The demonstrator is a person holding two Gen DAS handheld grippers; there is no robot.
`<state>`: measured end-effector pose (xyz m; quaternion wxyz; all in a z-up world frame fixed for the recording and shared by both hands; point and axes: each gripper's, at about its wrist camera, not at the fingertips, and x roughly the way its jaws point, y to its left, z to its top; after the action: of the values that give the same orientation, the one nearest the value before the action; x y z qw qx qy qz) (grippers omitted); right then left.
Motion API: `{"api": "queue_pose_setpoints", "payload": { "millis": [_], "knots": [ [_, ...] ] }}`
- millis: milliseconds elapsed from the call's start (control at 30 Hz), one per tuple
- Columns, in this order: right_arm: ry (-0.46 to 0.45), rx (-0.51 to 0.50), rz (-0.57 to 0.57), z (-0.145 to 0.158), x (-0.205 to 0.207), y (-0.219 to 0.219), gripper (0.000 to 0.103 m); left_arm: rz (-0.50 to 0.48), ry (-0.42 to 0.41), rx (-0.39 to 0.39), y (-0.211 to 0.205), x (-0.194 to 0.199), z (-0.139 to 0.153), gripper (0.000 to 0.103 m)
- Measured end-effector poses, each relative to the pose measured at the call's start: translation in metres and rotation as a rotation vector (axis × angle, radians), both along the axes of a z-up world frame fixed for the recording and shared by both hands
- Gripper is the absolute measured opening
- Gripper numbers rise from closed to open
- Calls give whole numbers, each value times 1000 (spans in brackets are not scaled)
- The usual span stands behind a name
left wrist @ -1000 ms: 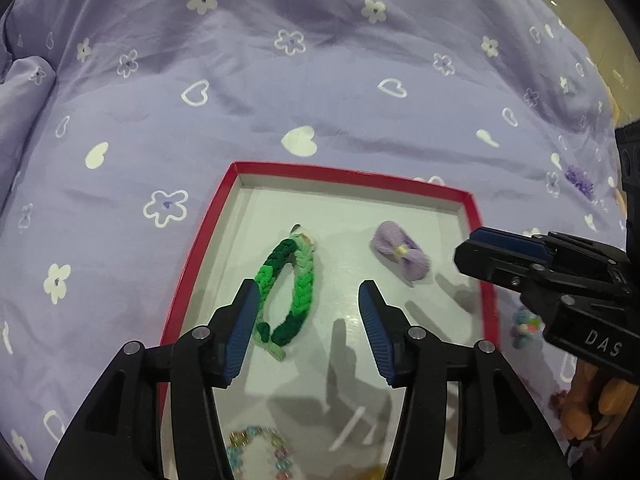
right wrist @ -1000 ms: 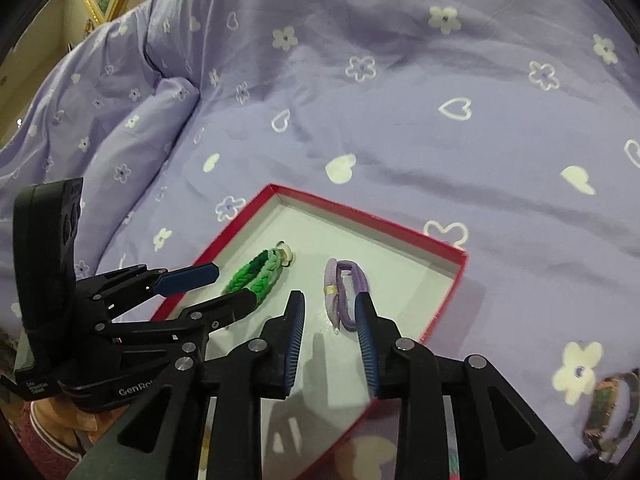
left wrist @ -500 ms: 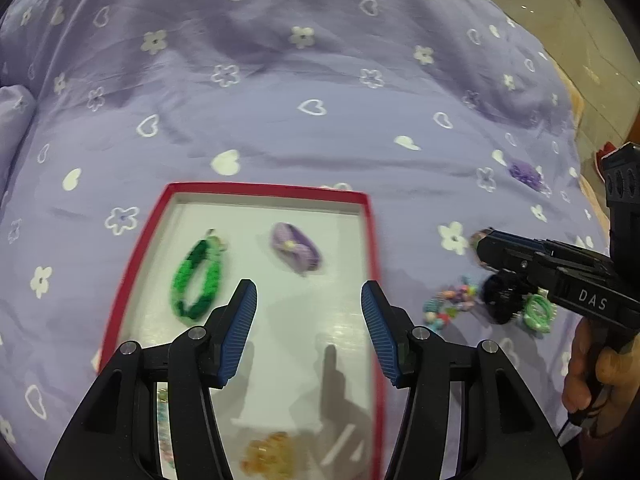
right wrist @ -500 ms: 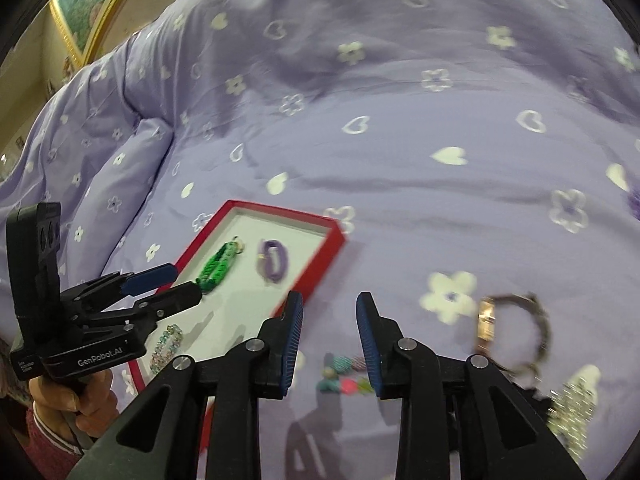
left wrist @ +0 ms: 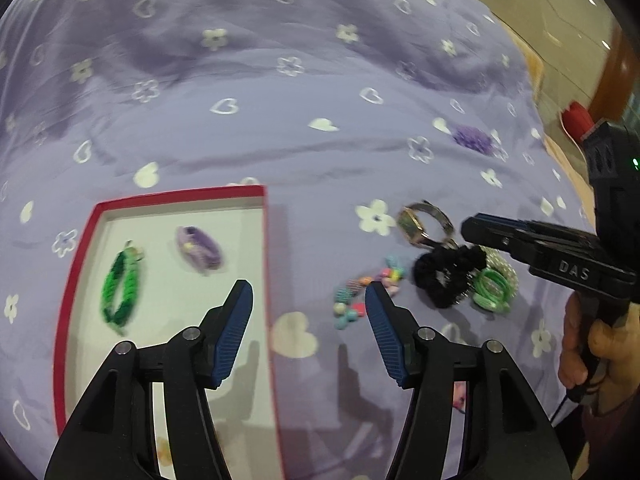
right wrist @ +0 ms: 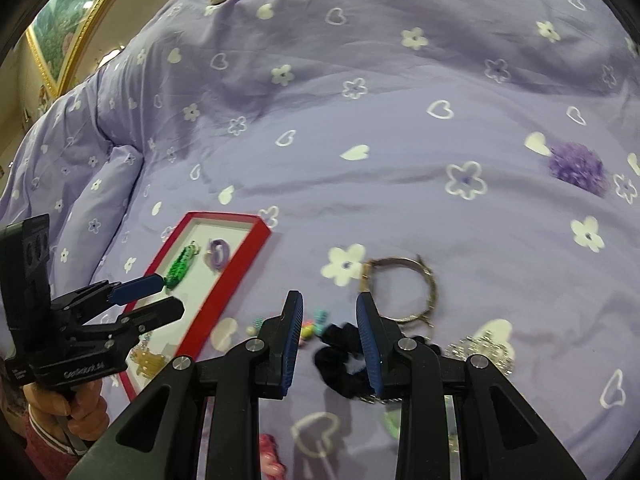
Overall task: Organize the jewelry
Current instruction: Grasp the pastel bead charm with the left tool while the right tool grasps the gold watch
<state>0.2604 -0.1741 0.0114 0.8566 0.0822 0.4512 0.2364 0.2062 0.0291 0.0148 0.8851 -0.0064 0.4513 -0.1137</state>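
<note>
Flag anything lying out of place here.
Several pieces lie loose on the bedspread outside the red box: a watch, black scrunchie, colourful bead bracelet, green bangles and, farther off, a purple scrunchie.

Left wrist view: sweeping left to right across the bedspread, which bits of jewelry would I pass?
Green braided bracelet → purple hair tie → colorful bead bracelet → black scrunchie → green ring bangle.
</note>
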Motion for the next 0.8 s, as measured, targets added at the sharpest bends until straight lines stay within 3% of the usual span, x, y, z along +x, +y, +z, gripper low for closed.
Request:
{"api": "queue_pose_setpoints", "payload": {
  "millis": [333,800],
  "knots": [
    [30,-39,-9,-22,7,-19,31,-145,50,95,-34,16,-26,62],
    [69,-50,55,-42,40,13,30,-250,125,157,-55,38,-63,62]
  ]
}}
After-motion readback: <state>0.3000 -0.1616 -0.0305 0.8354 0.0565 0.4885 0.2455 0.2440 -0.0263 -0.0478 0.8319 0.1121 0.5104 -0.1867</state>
